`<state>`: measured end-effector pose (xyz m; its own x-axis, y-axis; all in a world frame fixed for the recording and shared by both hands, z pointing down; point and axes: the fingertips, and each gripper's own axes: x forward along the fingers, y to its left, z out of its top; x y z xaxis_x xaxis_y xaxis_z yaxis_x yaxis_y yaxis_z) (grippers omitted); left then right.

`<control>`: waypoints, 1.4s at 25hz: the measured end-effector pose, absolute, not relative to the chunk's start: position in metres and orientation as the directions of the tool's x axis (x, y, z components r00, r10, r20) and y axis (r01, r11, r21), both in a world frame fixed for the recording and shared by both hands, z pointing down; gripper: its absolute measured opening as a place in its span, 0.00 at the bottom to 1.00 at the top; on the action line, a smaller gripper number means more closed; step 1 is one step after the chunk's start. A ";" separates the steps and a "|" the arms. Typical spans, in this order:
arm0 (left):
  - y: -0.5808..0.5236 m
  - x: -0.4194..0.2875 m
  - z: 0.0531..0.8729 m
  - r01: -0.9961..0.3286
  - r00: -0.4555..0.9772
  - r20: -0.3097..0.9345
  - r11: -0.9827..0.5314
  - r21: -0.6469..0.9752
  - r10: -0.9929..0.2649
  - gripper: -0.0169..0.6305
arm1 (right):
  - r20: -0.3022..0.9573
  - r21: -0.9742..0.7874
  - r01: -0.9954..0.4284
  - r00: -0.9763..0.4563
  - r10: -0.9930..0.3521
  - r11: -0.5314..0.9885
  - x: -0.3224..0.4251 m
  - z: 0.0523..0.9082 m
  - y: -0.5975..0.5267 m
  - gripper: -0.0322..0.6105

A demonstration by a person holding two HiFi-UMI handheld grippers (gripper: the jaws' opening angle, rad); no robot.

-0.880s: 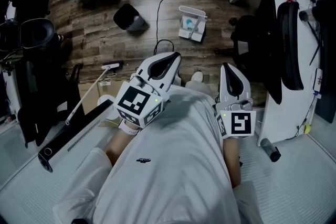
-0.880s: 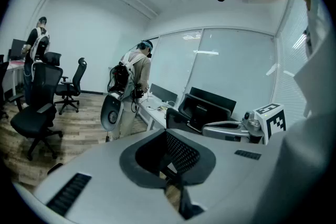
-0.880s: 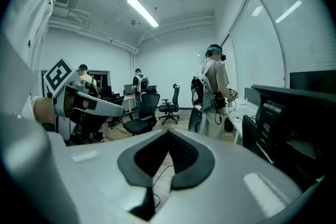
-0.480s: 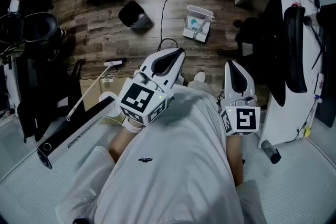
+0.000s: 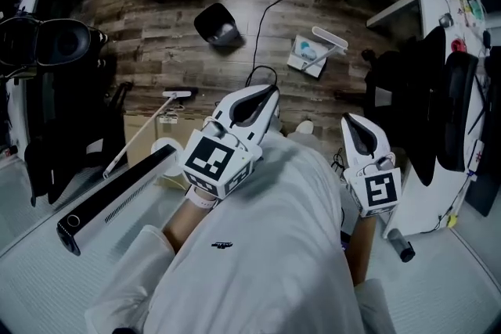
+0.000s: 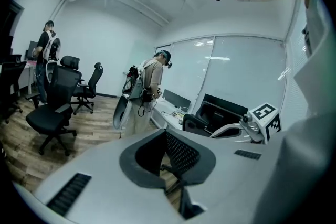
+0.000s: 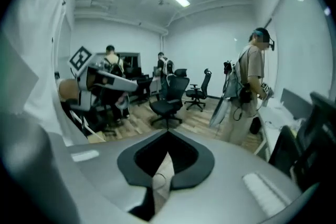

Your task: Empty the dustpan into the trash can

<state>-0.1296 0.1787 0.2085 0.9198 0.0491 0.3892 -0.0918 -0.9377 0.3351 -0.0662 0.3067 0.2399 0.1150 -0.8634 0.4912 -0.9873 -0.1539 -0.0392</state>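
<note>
My left gripper (image 5: 264, 92) and right gripper (image 5: 355, 123) are clenched, empty. Task looks unstarted. Next I'd open up and reach the dustpan (image 5: 311, 55), upper middle, beside the trash can (image 5: 219, 25).

The white-and-black left gripper (image 5: 264, 92) and right gripper (image 5: 354, 121) carry black-and-white checked marker cubes above a white shirt (image 5: 258, 262). On the brown wood-grain floor (image 5: 156, 35), a black trash can (image 5: 219, 23) sits at twelve o'clock and a white, pale-blue dustpan (image 5: 313, 55) at one o'clock.
</note>
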 end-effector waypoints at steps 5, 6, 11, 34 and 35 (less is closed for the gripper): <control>0.150 -0.125 0.217 -0.076 0.926 0.373 -0.931 0.356 0.067 0.04 | 0.502 0.058 -0.988 0.155 -0.851 -0.146 -0.062 0.232 0.299 0.07; 0.148 -0.123 0.217 -0.067 0.927 0.368 -0.931 0.359 0.076 0.04 | 0.489 0.084 -0.980 0.196 -0.850 -0.178 -0.059 0.228 0.300 0.07; 0.153 -0.108 0.218 -0.003 0.924 0.354 -0.921 0.389 0.147 0.04 | 0.449 0.022 -0.955 0.275 -0.850 -0.297 -0.050 0.226 0.309 0.07; 0.139 0.000 0.215 -0.063 0.897 0.431 -0.936 0.346 0.099 0.04 | 0.406 -0.126 -0.932 0.264 -0.875 -0.339 0.078 0.263 0.259 0.07; 0.139 0.007 0.216 -0.069 0.894 0.437 -0.937 0.343 0.094 0.04 | 0.406 -0.130 -0.935 0.254 -0.878 -0.330 0.083 0.264 0.257 0.07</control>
